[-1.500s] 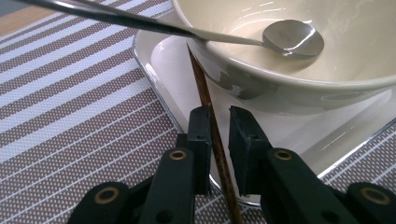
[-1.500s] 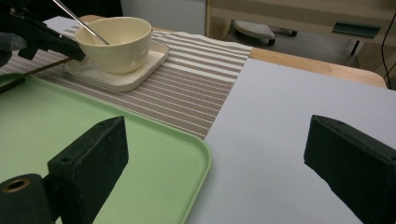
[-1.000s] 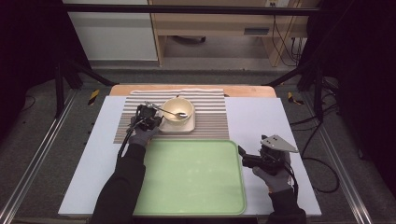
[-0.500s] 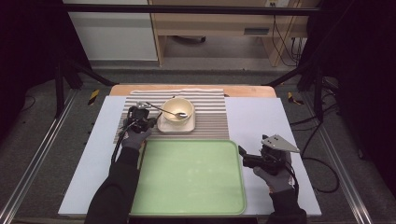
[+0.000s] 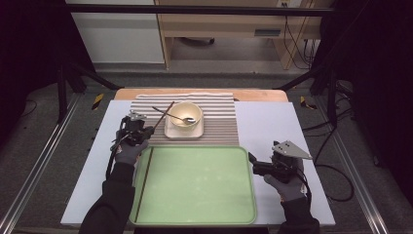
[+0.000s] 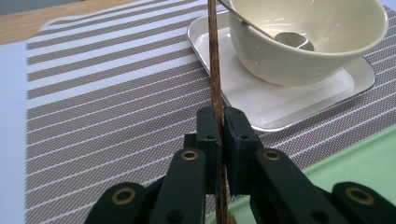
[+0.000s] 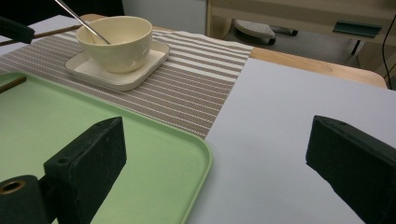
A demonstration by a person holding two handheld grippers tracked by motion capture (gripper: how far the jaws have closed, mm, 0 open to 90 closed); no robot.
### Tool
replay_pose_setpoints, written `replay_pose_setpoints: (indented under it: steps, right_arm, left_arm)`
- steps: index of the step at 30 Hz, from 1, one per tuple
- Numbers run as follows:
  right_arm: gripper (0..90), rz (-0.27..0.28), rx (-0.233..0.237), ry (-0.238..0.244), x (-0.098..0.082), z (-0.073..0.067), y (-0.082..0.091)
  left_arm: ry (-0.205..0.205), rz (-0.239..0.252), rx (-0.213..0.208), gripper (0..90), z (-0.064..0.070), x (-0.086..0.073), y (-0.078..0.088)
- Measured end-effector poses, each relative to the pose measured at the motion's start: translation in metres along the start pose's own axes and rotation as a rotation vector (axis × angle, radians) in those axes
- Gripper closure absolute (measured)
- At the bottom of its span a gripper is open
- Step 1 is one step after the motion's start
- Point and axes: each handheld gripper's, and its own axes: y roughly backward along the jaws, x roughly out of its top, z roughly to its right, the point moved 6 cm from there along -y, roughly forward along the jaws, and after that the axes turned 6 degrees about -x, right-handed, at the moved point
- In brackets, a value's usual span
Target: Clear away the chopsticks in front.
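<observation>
Brown chopstick point(image 5: 162, 112): seen from the high view, it is slanting up off the striped placemat point(image 5: 221, 117), its lower end gripped at the mat's left edge.
Left gripper point(image 5: 144, 130): a gloved hand is holding it beside the square saucer point(image 5: 170, 132); its jaws are pinching together on the chopstick.
Second chopstick point(image 5: 144, 183): it is lying along the left edge of the green tray point(image 5: 204, 195).
Right gripper point(image 5: 251, 163): it is resting on the white table point(image 5: 272, 122), just beside the tray's right rim, well apart from the bowl point(image 5: 185, 115).
Left gripper view: the two black jaws are clamping the chopstick point(image 6: 215, 74), which is running straight up past the saucer point(image 6: 299, 109); the cream bowl point(image 6: 303, 39) is sitting on that saucer with a metal spoon point(image 6: 285, 37) leaning inside.
Right gripper view: the jaws are standing wide apart with nothing between them, over the tray's corner point(image 7: 187, 154) and the bare table point(image 7: 303, 102); bowl point(image 7: 116, 39) and saucer point(image 7: 119, 70) are sitting farther off on the placemat point(image 7: 196, 93).
</observation>
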Motion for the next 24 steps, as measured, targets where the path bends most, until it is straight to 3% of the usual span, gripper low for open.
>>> replay_pose_setpoints:
  steps: [11,24]
  right_arm:
    - [5.1,0.008,-0.003,0.004,0.001,0.001,0.002]
    - [4.7,-0.003,0.009,0.009,0.000,-0.002,0.001]
  left_arm:
    - [0.008,0.027,0.012,85.2,-0.001,-0.011,0.021]
    - [0.002,0.023,0.039,85.1,0.003,-0.027,0.041]
